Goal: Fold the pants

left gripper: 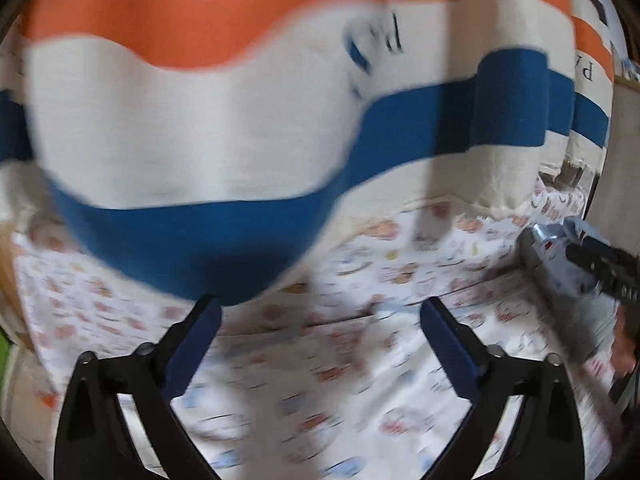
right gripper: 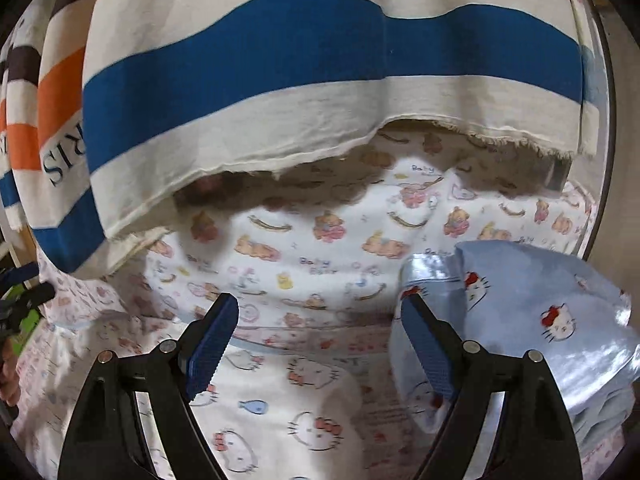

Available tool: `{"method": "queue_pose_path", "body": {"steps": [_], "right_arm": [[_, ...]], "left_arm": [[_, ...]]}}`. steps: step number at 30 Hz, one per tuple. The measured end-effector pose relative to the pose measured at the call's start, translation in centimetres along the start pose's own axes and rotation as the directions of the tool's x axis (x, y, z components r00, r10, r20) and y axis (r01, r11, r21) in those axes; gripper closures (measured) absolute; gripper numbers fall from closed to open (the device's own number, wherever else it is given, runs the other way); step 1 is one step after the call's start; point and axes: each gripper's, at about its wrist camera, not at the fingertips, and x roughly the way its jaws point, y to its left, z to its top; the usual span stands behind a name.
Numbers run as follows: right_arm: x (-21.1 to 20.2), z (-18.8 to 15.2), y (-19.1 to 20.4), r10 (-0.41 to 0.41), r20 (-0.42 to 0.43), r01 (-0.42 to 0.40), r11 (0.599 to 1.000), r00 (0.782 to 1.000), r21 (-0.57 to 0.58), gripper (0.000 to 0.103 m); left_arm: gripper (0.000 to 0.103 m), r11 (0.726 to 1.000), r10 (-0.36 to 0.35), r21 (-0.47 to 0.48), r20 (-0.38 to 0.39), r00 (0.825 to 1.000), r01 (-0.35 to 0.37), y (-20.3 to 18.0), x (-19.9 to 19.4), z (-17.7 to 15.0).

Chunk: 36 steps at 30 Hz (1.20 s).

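A light blue garment [right gripper: 540, 320] printed with cat faces lies bunched in layers on the bed at the right of the right wrist view. My right gripper [right gripper: 320, 308] is open and nothing is between its fingers. Its right finger [right gripper: 428, 352] stands in front of the garment's left edge. The left wrist view is blurred. There my left gripper [left gripper: 320, 316] is open and empty above the printed bedding, and the blue garment [left gripper: 556, 244] shows small at the far right beside a black gripper part [left gripper: 600, 268].
A wide striped cloth [right gripper: 280, 60] in white, blue and orange, lettered PARIS, hangs just behind the bed. Bear-print bedding [right gripper: 320, 232] bulges under it. White cat-print fabric [right gripper: 300, 420] covers the near bed. Black gear [right gripper: 28, 300] shows at the left edge.
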Motion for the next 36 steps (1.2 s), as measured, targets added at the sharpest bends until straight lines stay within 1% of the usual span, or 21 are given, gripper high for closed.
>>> {"method": "queue_pose_path", "body": {"steps": [2, 5, 8, 11, 13, 14, 15, 17, 18, 20, 21, 22, 23, 25, 27, 28, 30, 33, 35, 36], "right_arm": [[0.6, 0.5, -0.4, 0.004, -0.022, -0.004, 1.000, 1.000, 0.012, 0.018], [1.8, 1.8, -0.8, 0.003, -0.071, -0.001, 1.000, 0.997, 0.027, 0.018], [2.5, 2.7, -0.8, 0.014, -0.080, -0.012, 1.000, 0.997, 0.027, 0.018], [3.4, 2.6, -0.8, 0.024, -0.083, -0.022, 0.999, 0.996, 0.022, 0.018], [4.0, 2.3, -0.9, 0.023, -0.080, -0.022, 1.000, 0.996, 0.016, 0.018], [4.3, 2.1, -1.1, 0.014, -0.083, -0.013, 1.000, 0.996, 0.017, 0.018], [4.9, 1.9, -1.2, 0.005, -0.103, -0.004, 1.000, 0.995, 0.010, 0.018], [5.7, 1.5, -1.7, -0.002, -0.134, 0.003, 1.000, 0.991, 0.010, 0.018], [5.9, 1.4, -1.9, -0.004, -0.145, 0.006, 1.000, 0.989, 0.016, 0.018], [6.6, 1.3, -2.4, -0.010, -0.193, 0.015, 1.000, 0.981, 0.026, 0.018], [6.8, 1.2, -2.5, -0.009, -0.213, 0.016, 0.999, 0.977, 0.031, 0.018], [6.9, 1.2, -2.7, -0.002, -0.223, 0.011, 0.999, 0.975, 0.039, 0.018], [7.0, 1.2, -2.8, 0.006, -0.227, 0.005, 0.999, 0.974, 0.046, 0.018], [7.1, 1.1, -2.9, 0.012, -0.236, 0.001, 0.999, 0.972, 0.054, 0.018], [7.3, 0.9, -2.8, 0.013, -0.245, -0.001, 0.999, 0.969, 0.049, 0.018], [7.4, 0.8, -2.7, 0.012, -0.251, -0.001, 0.999, 0.968, 0.043, 0.018], [7.7, 0.8, -2.6, 0.012, -0.262, -0.003, 0.999, 0.965, 0.035, 0.018], [8.1, 0.6, -2.4, 0.035, -0.285, -0.025, 0.999, 0.958, 0.039, 0.018], [8.6, 0.2, -2.1, 0.074, -0.311, -0.060, 0.997, 0.947, 0.055, 0.018], [9.0, -0.1, -1.9, 0.099, -0.332, -0.083, 0.995, 0.938, 0.062, 0.018]], "left_arm": [[0.024, 0.999, -0.036, -0.021, -0.048, 0.998, 0.035, -0.9, 2.6, 0.3], [0.031, 0.994, -0.104, -0.055, -0.117, 0.988, 0.098, -2.1, 5.9, 0.4], [0.033, 0.986, -0.157, -0.092, -0.179, 0.971, 0.142, -2.6, 8.6, 0.3], [0.033, 0.985, -0.168, -0.080, -0.226, 0.959, 0.154, -3.1, 10.5, 0.1], [0.033, 0.985, -0.172, -0.066, -0.237, 0.956, 0.160, -3.5, 11.4, -0.2], [0.035, 0.983, -0.180, -0.067, -0.244, 0.953, 0.169, -3.6, 11.8, -0.3], [0.038, 0.981, -0.194, -0.074, -0.251, 0.948, 0.181, -3.7, 12.2, -0.5], [0.051, 0.973, -0.228, -0.086, -0.268, 0.936, 0.212, -3.9, 12.9, -1.0], [0.055, 0.971, -0.241, -0.085, -0.282, 0.929, 0.226, -4.1, 13.2, -1.3], [0.066, 0.970, -0.240, -0.059, -0.322, 0.916, 0.234, -4.4, 13.7, -1.8], [0.067, 0.971, -0.235, -0.045, -0.327, 0.915, 0.234, -4.6, 13.8, -2.0], [0.070, 0.972, -0.229, -0.034, -0.325, 0.918, 0.231, -4.7, 13.7, -2.2], [0.082, 0.974, -0.222, -0.028, -0.324, 0.920, 0.225, -4.7, 13.7, -2.4], [0.098, 0.979, -0.197, -0.018, -0.322, 0.926, 0.202, -4.5, 13.8, -2.5], [0.099, 0.989, -0.144, -0.007, -0.282, 0.949, 0.148, -4.0, 13.3, -2.4], [0.099, 0.995, -0.100, -0.003, -0.263, 0.960, 0.103, -3.6, 13.1, -2.2], [0.099, 0.999, -0.050, -0.031, -0.243, 0.969, 0.044, -2.4, 12.8, -2.0], [0.099, 0.997, -0.032, -0.071, -0.254, 0.967, 0.014, -1.1, 13.0, -1.9], [0.098, 0.998, -0.003, -0.063, -0.266, 0.964, -0.014, -0.8, 13.2, -2.0], [0.098, 0.998, 0.016, -0.053, -0.273, 0.962, -0.032, -0.9, 13.4, -2.2]]}}
